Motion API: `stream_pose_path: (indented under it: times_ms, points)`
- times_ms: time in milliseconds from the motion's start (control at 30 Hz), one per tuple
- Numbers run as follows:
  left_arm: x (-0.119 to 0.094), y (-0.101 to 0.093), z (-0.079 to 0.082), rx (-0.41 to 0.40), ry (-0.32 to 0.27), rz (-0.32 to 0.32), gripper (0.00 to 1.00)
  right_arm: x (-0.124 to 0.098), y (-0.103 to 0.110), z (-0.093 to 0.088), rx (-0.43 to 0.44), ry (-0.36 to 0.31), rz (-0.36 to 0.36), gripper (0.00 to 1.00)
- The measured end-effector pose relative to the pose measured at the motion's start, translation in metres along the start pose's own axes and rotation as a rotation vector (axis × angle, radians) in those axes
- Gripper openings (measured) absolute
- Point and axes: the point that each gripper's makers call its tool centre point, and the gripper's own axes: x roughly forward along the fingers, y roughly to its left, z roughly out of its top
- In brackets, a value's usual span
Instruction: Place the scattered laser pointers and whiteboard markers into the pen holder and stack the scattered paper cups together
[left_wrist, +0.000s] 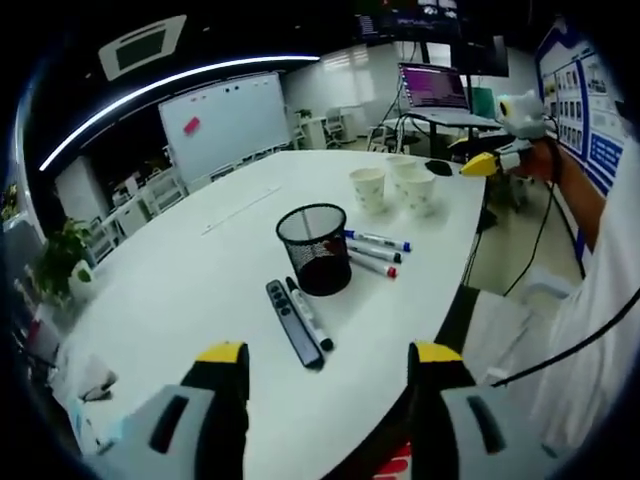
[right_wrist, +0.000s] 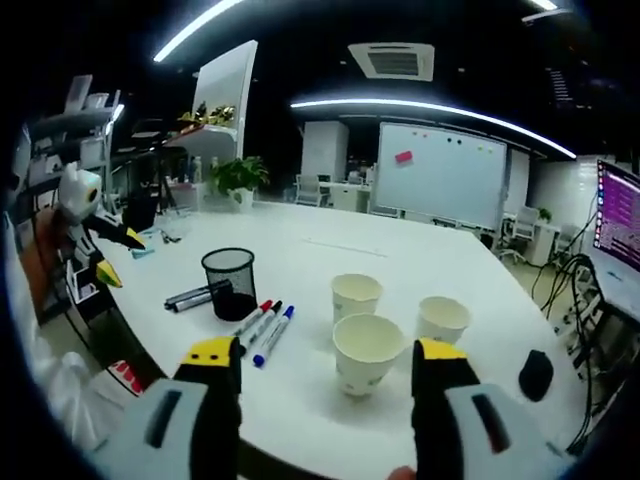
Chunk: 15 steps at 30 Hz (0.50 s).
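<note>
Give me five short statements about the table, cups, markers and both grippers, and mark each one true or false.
1. The black mesh pen holder stands upright on the white table. True.
2. Three white paper cups are stacked into one pile. False: they stand apart, unstacked.
3. Three whiteboard markers lie on the table beside the holder. True.
4. The flat black laser pointer is already inside the holder. False: it lies on the table outside the holder.
5. The right gripper grips a cup. False: its fingers are open with nothing held; the left gripper is open too.
</note>
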Motion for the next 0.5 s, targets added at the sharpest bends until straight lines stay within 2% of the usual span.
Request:
stream_pose_path:
  times_ms: [267, 500]
  points:
    - [0.0018, 0.0091, -0.0064, -0.018, 0.008, 0.015, 0.64, 0.0029, -0.0014, 0.001, -0.009, 0.001, -0.01, 0.69]
    - [0.0028, 0.0078, -0.0063, -0.016, 0.008, 0.01, 0.64, 0.0021, -0.0022, 0.0031, -0.033, 0.001, -0.022, 0.69]
